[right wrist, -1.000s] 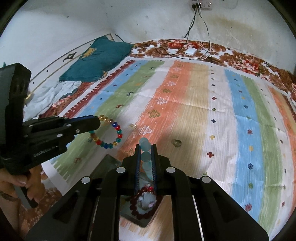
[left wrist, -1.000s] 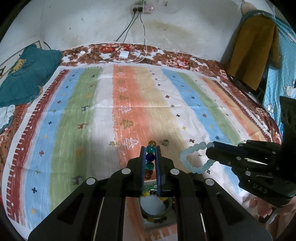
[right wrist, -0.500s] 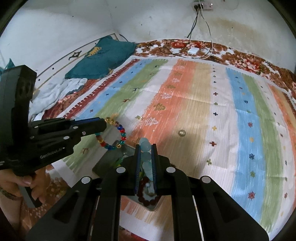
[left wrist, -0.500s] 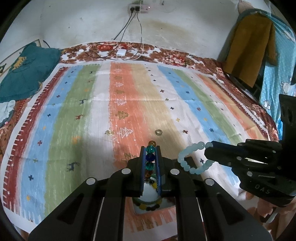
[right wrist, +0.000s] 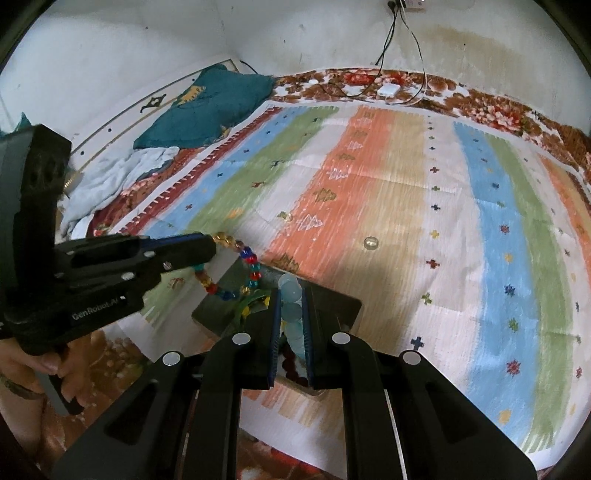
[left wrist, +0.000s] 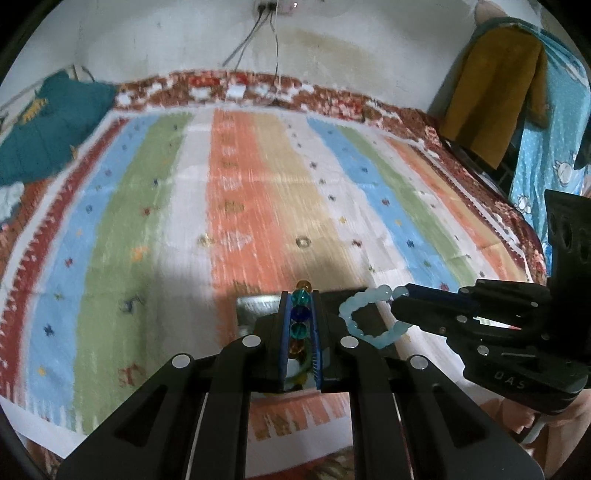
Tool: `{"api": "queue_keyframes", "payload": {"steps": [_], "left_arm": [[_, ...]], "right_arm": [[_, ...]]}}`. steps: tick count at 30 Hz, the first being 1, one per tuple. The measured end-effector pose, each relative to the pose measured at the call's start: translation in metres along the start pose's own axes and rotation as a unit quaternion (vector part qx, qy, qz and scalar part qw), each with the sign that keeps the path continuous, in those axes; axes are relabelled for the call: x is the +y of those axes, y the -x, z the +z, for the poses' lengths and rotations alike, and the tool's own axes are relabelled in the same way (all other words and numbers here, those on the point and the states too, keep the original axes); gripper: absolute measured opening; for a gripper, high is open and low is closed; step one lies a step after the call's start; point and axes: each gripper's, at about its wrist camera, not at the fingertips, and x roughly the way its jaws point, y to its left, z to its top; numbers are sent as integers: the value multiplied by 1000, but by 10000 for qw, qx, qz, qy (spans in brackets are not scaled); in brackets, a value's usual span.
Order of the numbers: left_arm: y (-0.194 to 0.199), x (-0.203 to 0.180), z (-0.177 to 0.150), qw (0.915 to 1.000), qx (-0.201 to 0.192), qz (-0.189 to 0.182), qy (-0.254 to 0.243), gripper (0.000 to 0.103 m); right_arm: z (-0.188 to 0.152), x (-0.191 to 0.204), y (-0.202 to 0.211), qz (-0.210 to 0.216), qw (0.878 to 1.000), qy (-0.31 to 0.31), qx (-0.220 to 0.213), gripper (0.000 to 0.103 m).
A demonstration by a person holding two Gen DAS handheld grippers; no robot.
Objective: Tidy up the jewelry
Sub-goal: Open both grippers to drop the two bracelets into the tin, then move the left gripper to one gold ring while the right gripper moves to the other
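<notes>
So both tools are loaded up here. The left tool point(left wrist: 301, 295) is clamped on a multicolored bead bracelet point(right wrist: 236, 269), with teal, blue and amber beads lined up between its fingers. The right tool point(right wrist: 291, 291) is squeezed shut on a pale blue bead bracelet point(left wrist: 364, 314), whose loop hangs off the tip out in the open. Both bracelets sit up in the air over a dark tray point(right wrist: 332, 306) at the near edge of the bed, and there's a dark red bead bracelet point(right wrist: 293, 371) lying in it, mostly hidden behind the right tool's fingers.

The bed is covered by a striped blanket point(right wrist: 406, 184) in orange, tan, white, blue and green bands with little crosses and tree motifs, laid over a brown floral sheet point(right wrist: 498, 110). A small ring point(right wrist: 370, 242) lies on the blanket past the tray, and a tiny gold-ish piece point(right wrist: 284, 216) is farther left; too small to tell what it is.

Room-wise: stained white wall, a wall socket point(right wrist: 410, 3) with cables running down to a white charger point(right wrist: 388, 89), a teal pillow point(right wrist: 210, 107) and crumpled pale cloth point(right wrist: 118, 181) on the left. The left view is pretty blurry but shows a mustard garment point(left wrist: 495, 92) hanging by a blue patterned curtain point(left wrist: 554, 155).
</notes>
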Motion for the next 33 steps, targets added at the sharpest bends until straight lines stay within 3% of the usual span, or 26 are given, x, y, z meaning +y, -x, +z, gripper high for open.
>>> {"api": "queue_keyframes", "payload": {"steps": [2,3,5,11,16,21,28,33], "left_arm": [[-5,7,-2,9998,82,59,176,30],[-5,8,-2,9997,91,88,193,32],[-4,10,-1,9996,38,205,181,33],[-5,14,1,9994,48,261,222,37],[-11,22,3,9988,58,422,248,48],[-21,36,10,9975,102,625,327,50],[-33,46,21,9961,153,805,332,65],[-42,51,26,9945,196,1003,237,73]], "right_arm": [[-1,-2,-3,-78,9999,-44,53,14],[-1,-4,-4,-132,9999,-45,81,21],[0,-7,-4,-212,9997,-94,57,34],[0,-14,-7,-296,9993,-197,77,37],[5,-22,-11,-444,9987,-261,26,50],[13,-30,-19,-657,9975,-262,36,53],[26,-44,-33,-821,9961,-319,111,56],[28,-44,-39,-866,9959,-215,151,64]]}}
